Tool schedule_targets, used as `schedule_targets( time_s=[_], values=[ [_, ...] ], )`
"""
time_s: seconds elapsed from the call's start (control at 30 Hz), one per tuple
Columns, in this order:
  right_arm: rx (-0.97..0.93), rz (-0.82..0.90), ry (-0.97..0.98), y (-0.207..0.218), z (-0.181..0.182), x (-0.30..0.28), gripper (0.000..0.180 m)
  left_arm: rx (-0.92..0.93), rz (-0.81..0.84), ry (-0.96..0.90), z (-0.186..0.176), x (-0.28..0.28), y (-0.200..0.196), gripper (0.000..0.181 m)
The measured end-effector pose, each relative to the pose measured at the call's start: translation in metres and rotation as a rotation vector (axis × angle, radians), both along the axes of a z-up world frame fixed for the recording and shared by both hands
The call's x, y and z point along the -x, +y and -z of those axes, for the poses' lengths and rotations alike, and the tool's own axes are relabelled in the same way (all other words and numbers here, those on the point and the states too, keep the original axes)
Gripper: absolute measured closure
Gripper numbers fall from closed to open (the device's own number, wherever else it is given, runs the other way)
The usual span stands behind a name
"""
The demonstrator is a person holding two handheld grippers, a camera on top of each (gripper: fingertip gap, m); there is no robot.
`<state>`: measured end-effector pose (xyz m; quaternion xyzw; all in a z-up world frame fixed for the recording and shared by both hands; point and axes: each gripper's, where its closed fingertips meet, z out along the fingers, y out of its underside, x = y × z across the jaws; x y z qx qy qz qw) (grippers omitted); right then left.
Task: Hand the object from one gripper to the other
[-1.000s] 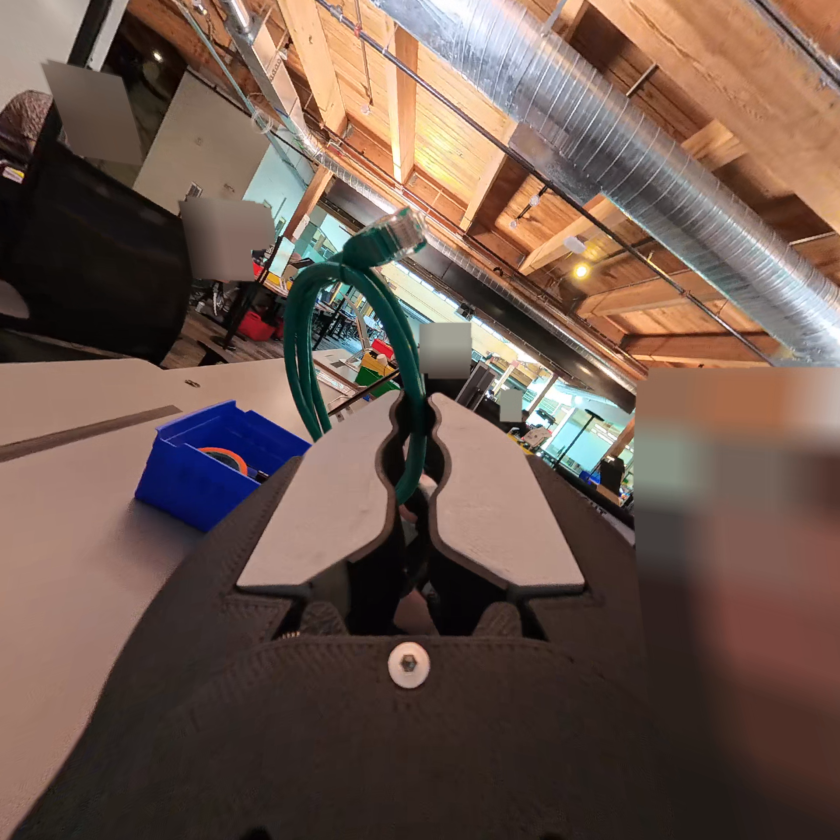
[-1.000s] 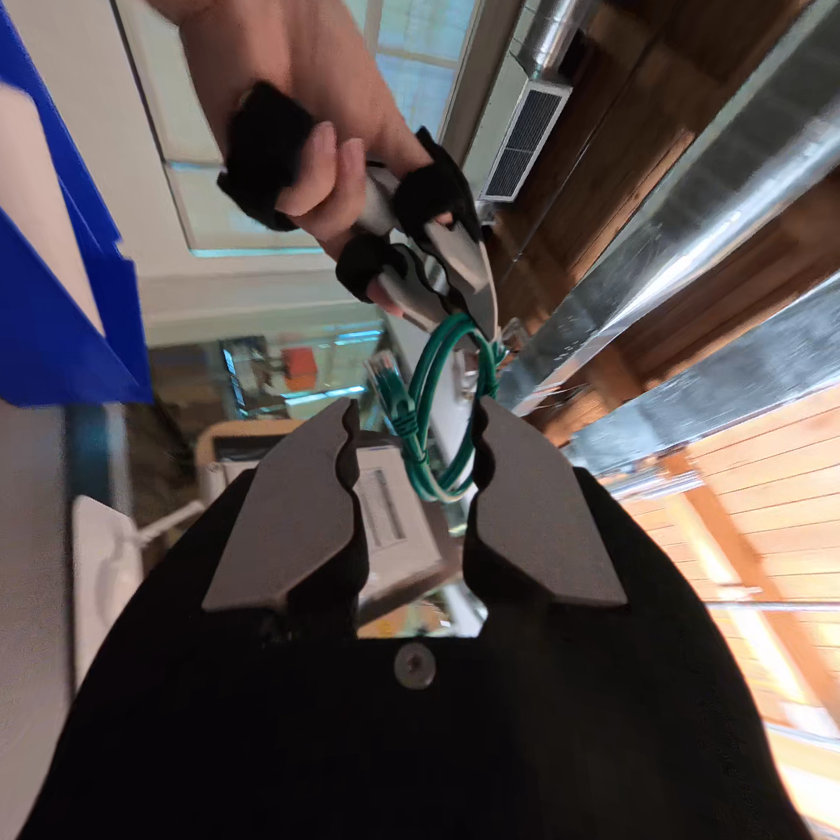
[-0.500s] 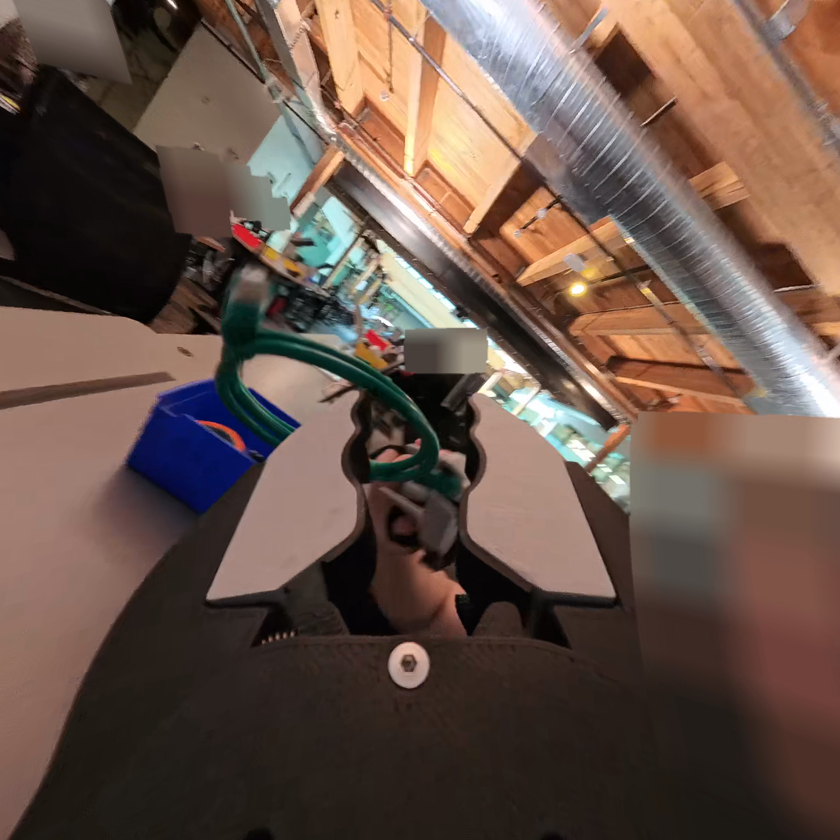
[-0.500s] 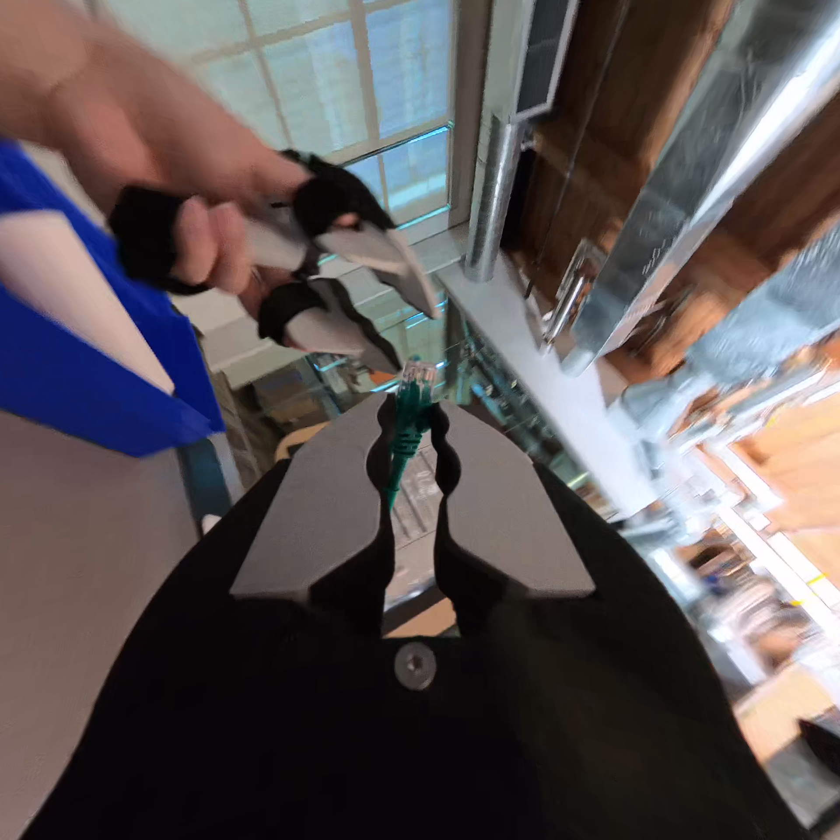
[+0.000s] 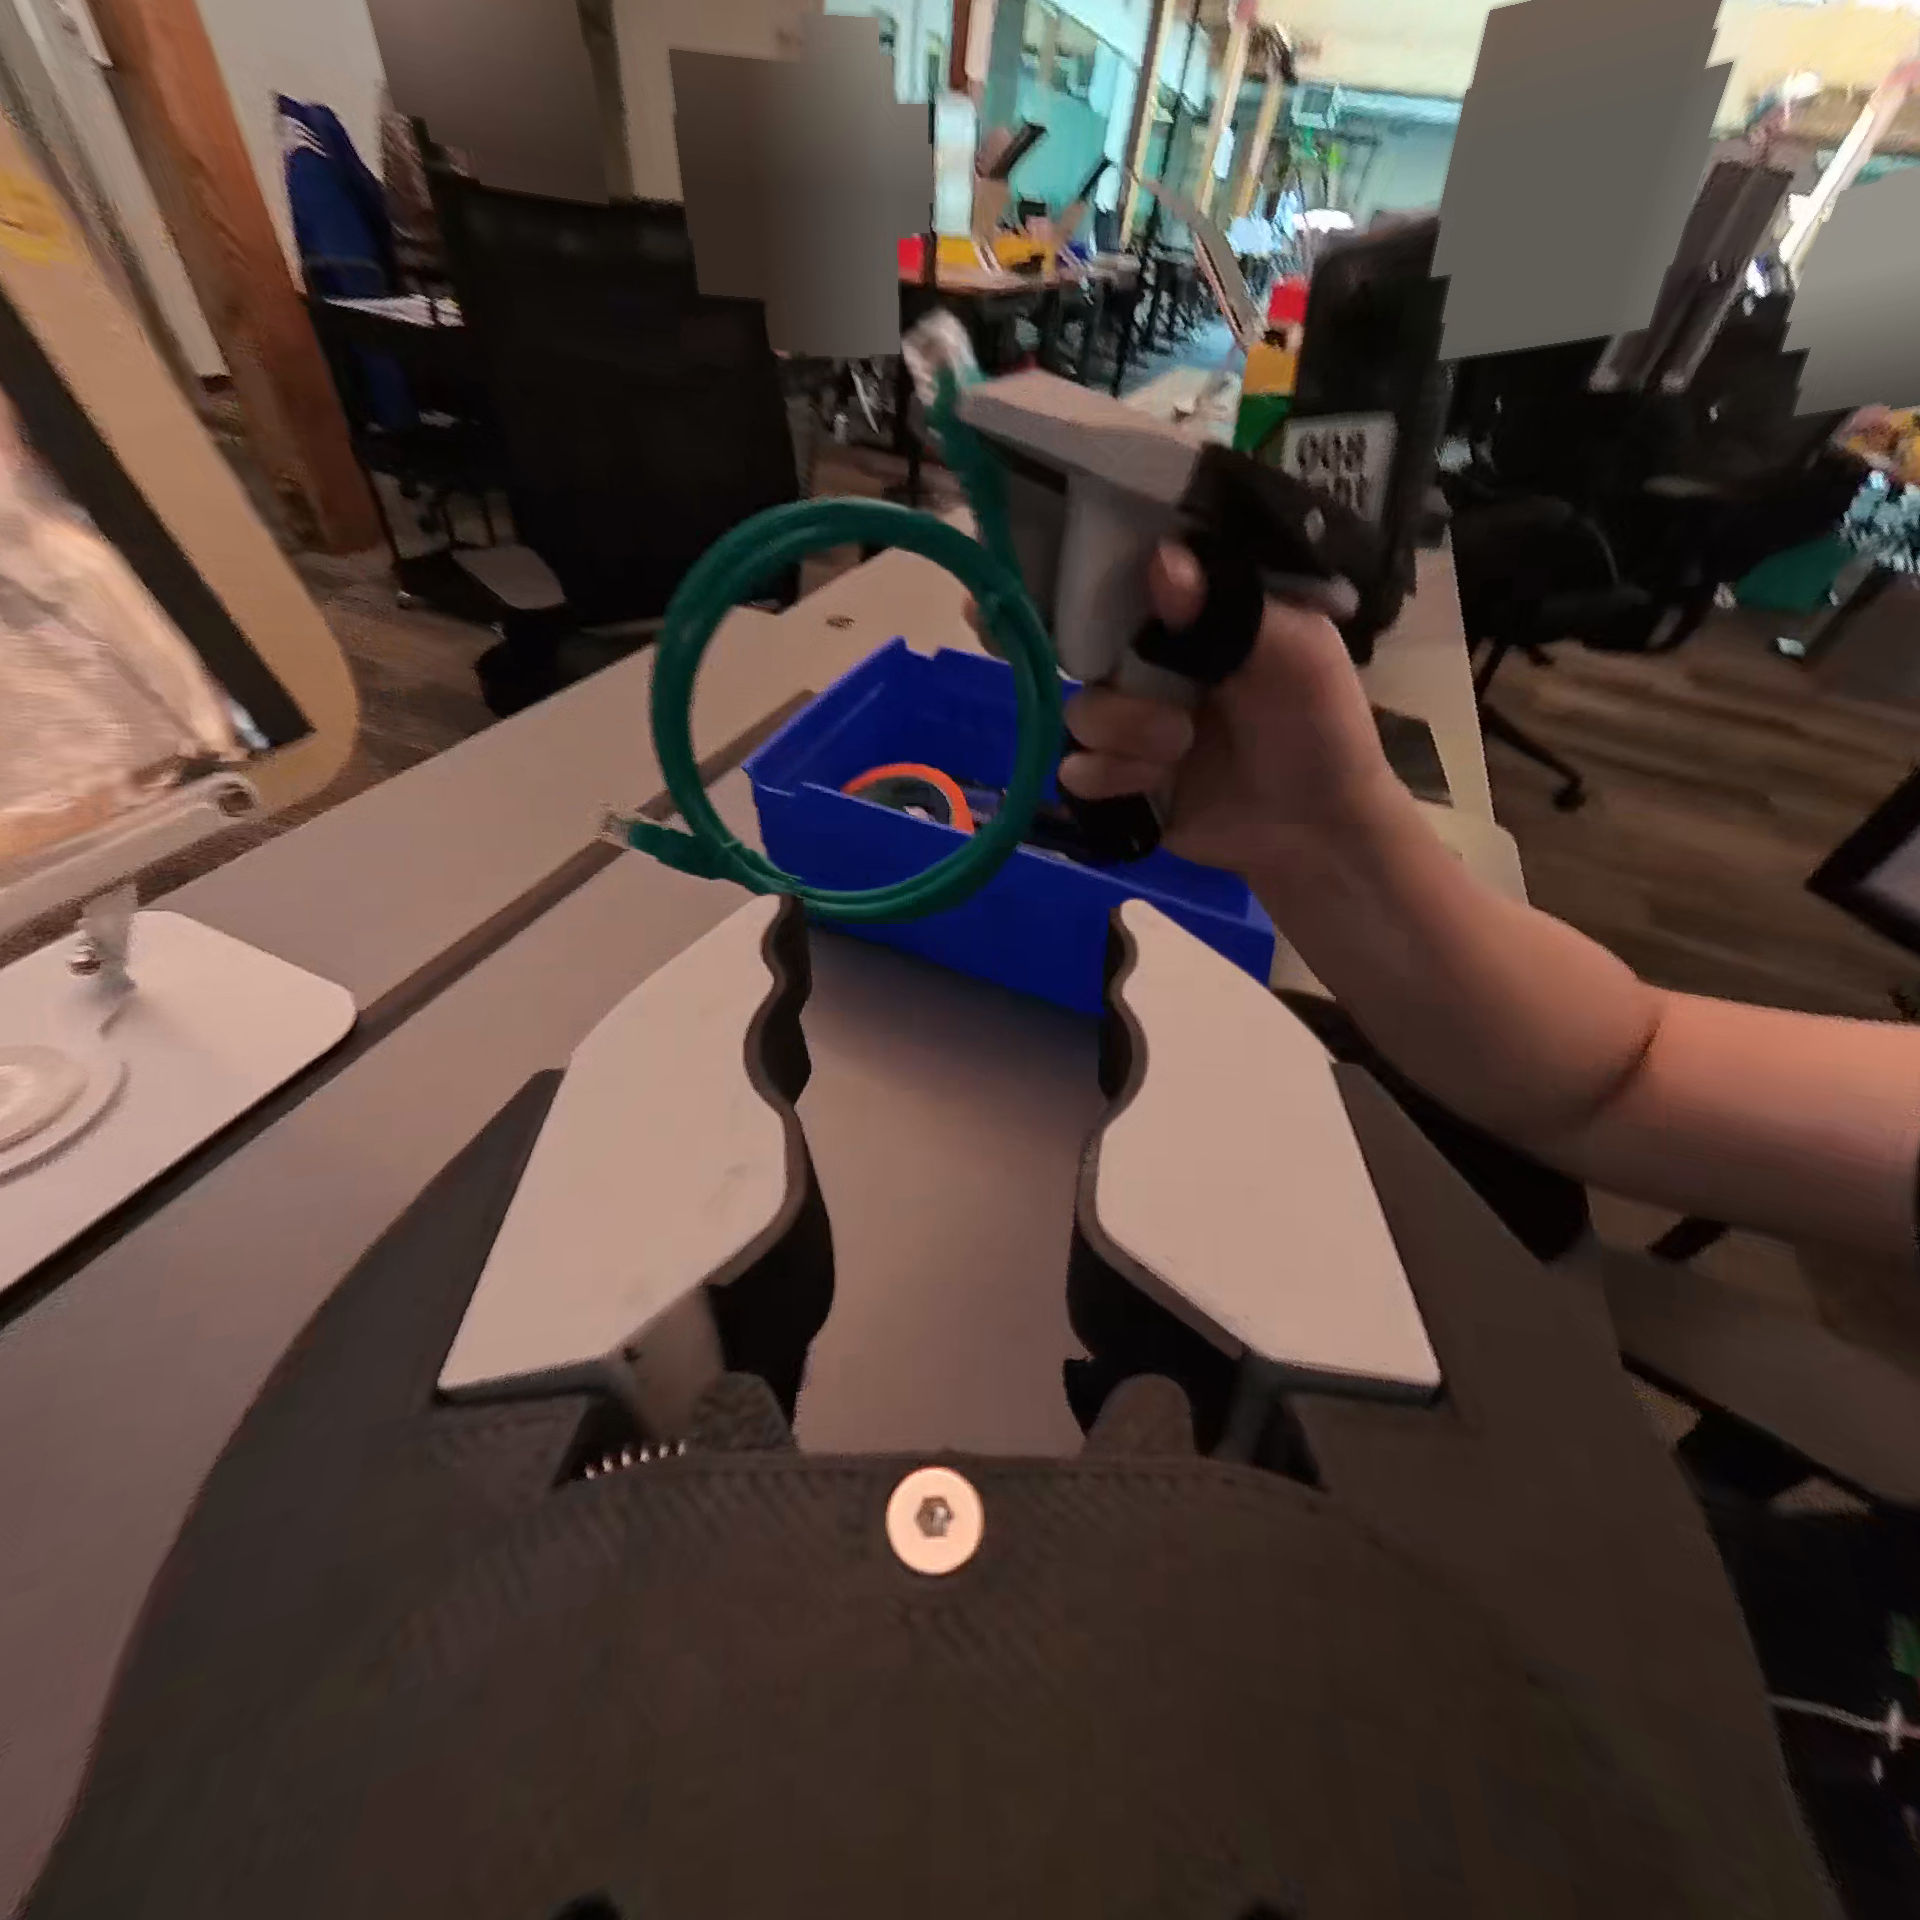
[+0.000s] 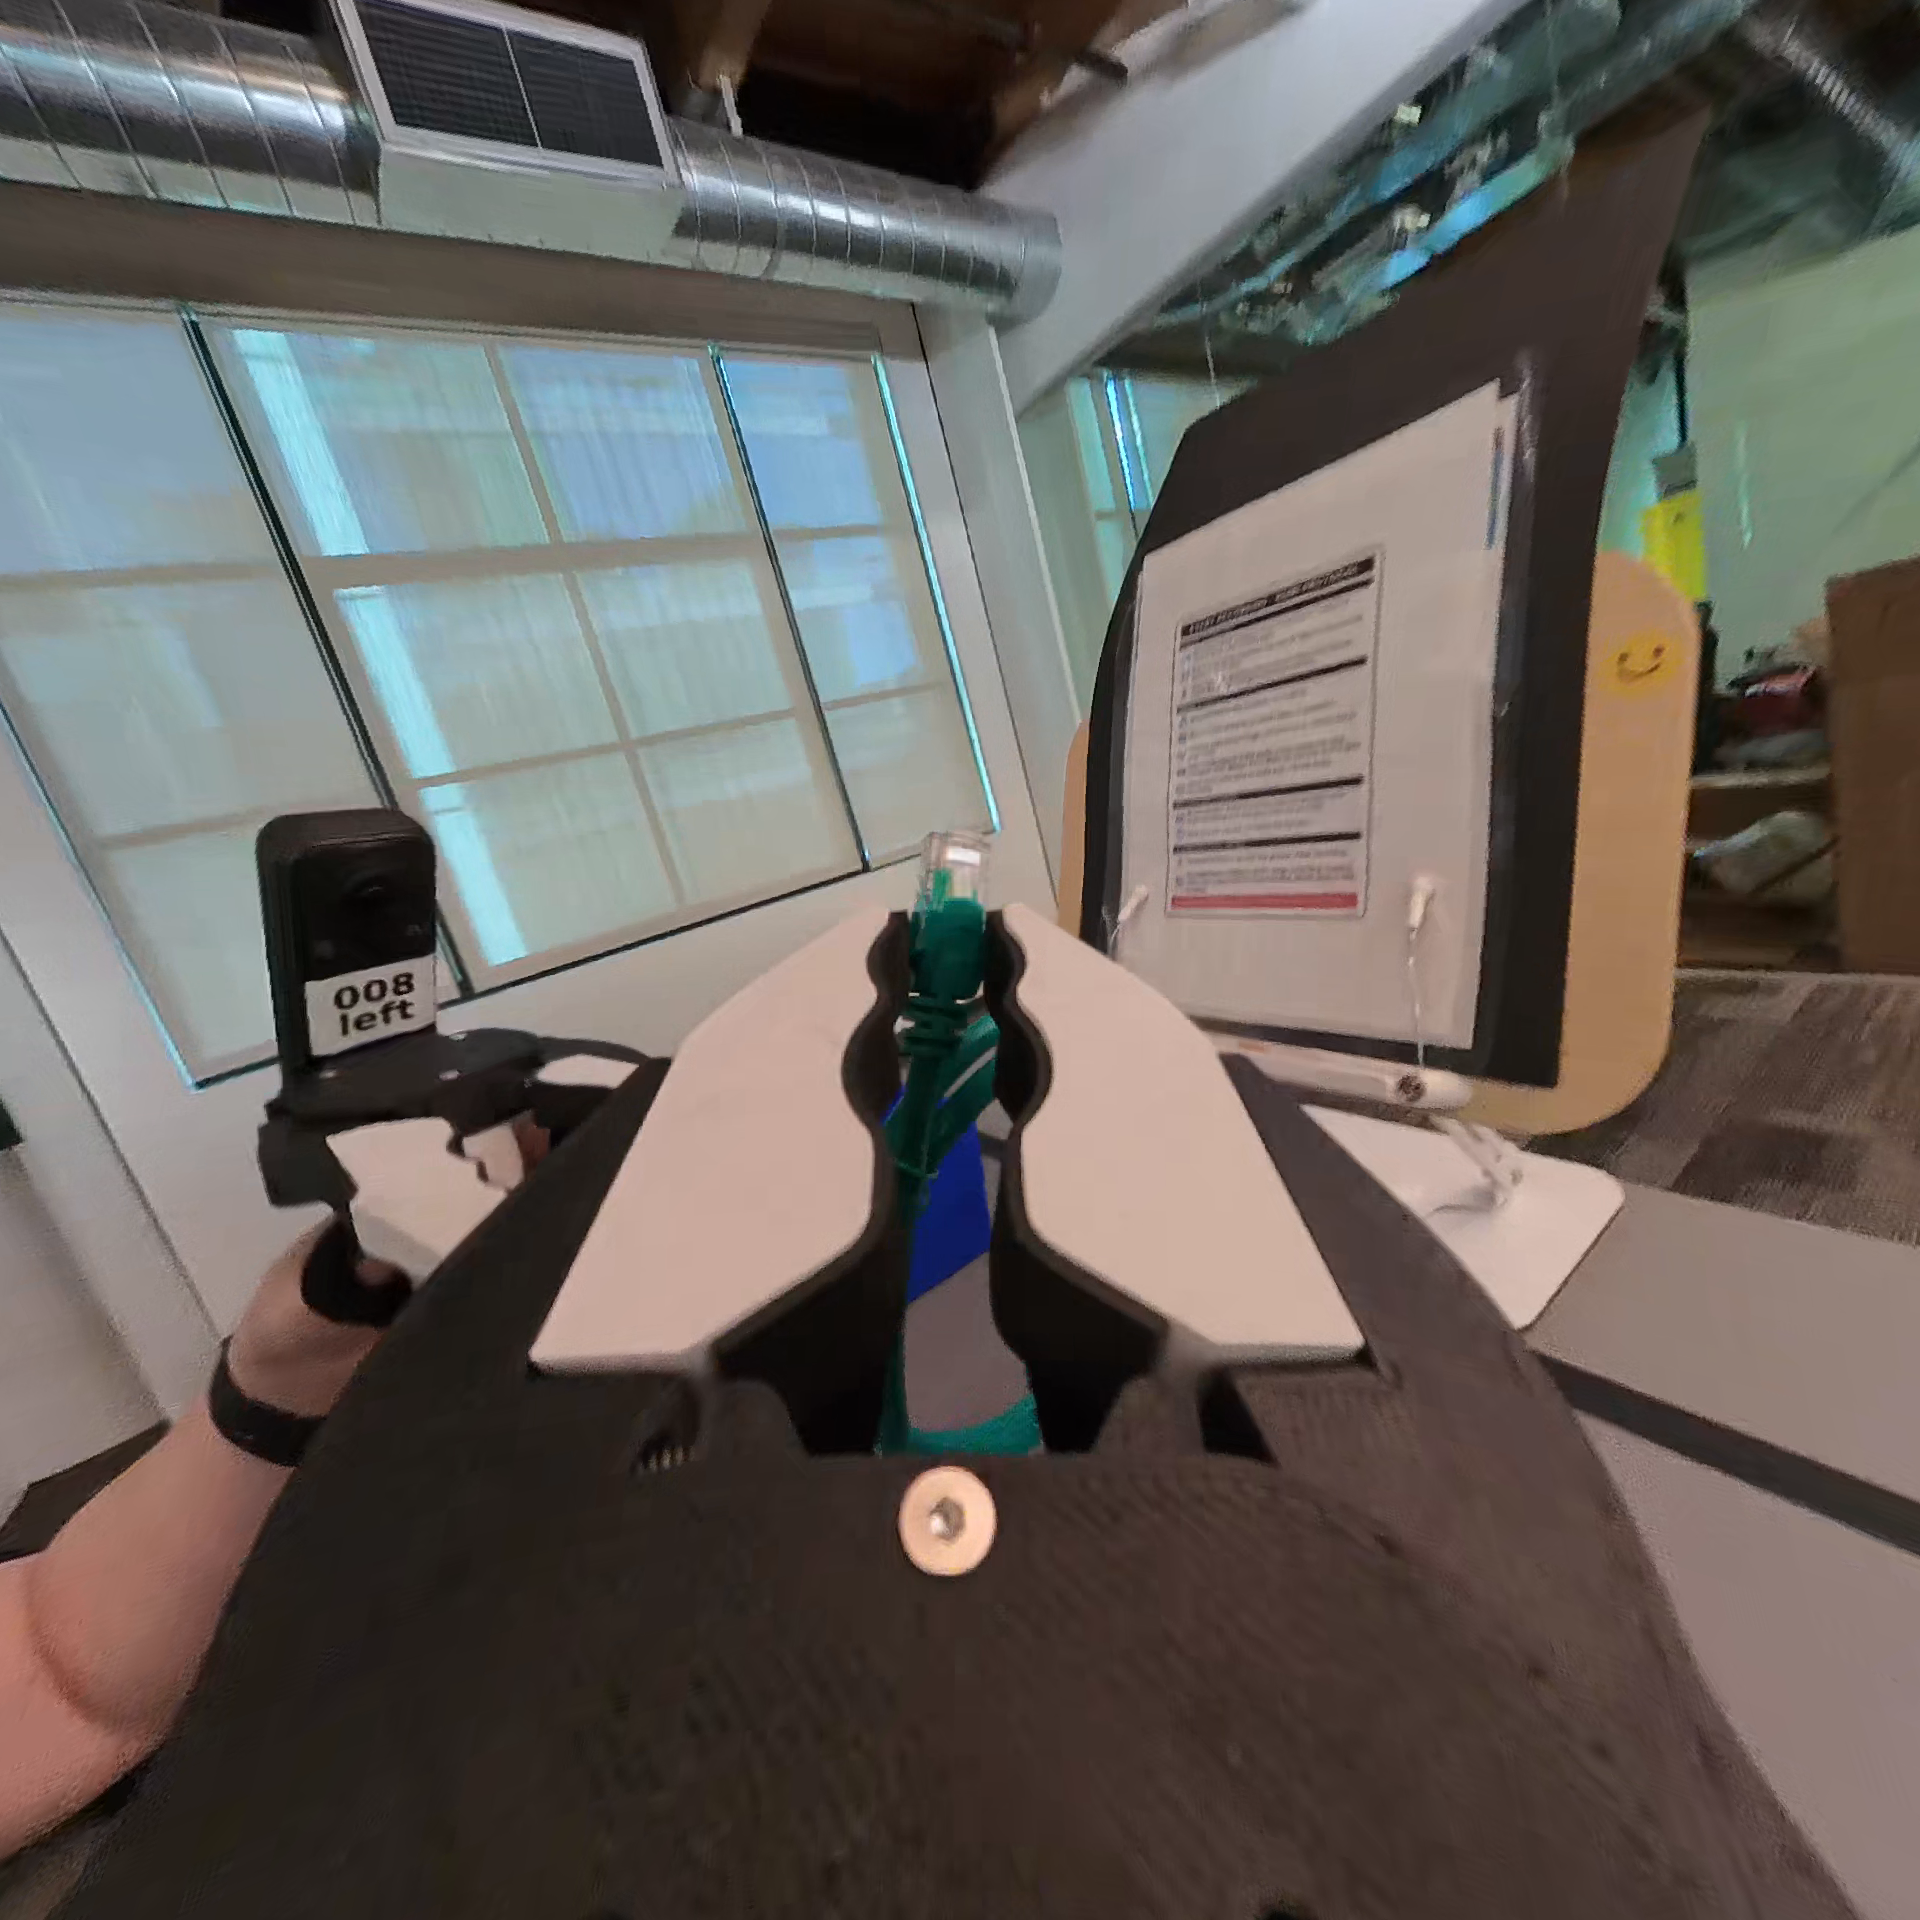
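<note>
A green network cable (image 5: 852, 717), coiled in a loop with clear plugs, hangs from my right gripper (image 5: 971, 410) above the blue bin (image 5: 1039, 914). In the right wrist view my right gripper (image 6: 940, 920) is shut on the cable (image 6: 940, 997) just below one plug, which sticks up past the fingertips. My left gripper (image 5: 951, 935) is open and empty, low over the grey table (image 5: 312, 1195), just short of the coil's bottom. It also shows in the right wrist view (image 6: 468, 1153), at the left, held by a hand.
The blue bin holds an orange-rimmed tape roll (image 5: 904, 790). A monitor (image 6: 1351, 727) with a sheet of paper on its back stands on a white base (image 6: 1507, 1236) at the table's far side. Windows and office desks lie beyond. My hands' fingertips stand some 12 centimeters from each other. The monitor (image 6: 1351, 727) lies around 30 centimeters away from my right fingertips.
My left gripper has opened and let go of the cable. My right gripper has shut on it and drawn it away. Both views have swung down from the ceiling to the table.
</note>
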<state>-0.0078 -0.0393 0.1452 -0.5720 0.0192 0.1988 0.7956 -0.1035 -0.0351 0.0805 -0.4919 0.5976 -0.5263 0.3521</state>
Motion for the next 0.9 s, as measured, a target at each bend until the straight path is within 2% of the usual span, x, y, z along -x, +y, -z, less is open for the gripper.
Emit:
schedule_targets(
  time_s=[0.07,0.1,0.23,0.33,0.47,0.5,0.6,0.67,0.73,0.8,0.9],
  values=[
    [0.038,-0.039,0.002,0.005,0.005,0.012,0.161,-0.064,0.019,0.034,0.017,-0.009,-0.011,0.124],
    [0.056,-0.061,0.001,0.008,0.008,0.020,0.165,-0.106,0.020,0.044,0.024,-0.013,-0.016,0.121],
    [0.135,-0.151,0.002,0.018,0.021,0.056,0.165,-0.264,-0.003,0.028,0.038,-0.022,-0.030,0.110],
    [0.170,-0.210,0.036,0.020,0.025,0.076,0.165,-0.353,-0.024,0.052,0.047,-0.025,-0.037,0.112],
    [0.152,-0.257,0.126,0.016,0.018,0.079,0.165,-0.426,-0.033,0.012,0.046,-0.025,-0.041,0.147],
    [0.135,-0.260,0.142,0.014,0.015,0.076,0.165,-0.438,-0.018,0.011,0.046,-0.024,-0.043,0.167],
    [0.049,-0.284,0.124,0.005,-0.001,0.067,0.164,-0.480,-0.044,-0.007,0.036,-0.020,-0.034,0.173],
    [-0.045,-0.257,0.081,-0.003,-0.016,0.056,0.149,-0.419,-0.008,-0.010,0.025,-0.012,-0.034,0.174],
    [-0.130,-0.210,-0.009,-0.013,-0.027,0.050,0.146,-0.285,0.051,-0.029,0.008,-0.002,-0.035,0.175],
    [-0.185,-0.122,-0.151,-0.017,-0.030,0.047,0.142,-0.093,0.163,-0.018,-0.008,0.013,-0.040,0.175],
    [-0.254,0.063,-0.453,-0.016,-0.024,0.054,0.135,0.256,0.425,0.026,-0.035,0.044,-0.056,0.175]
  ],
)
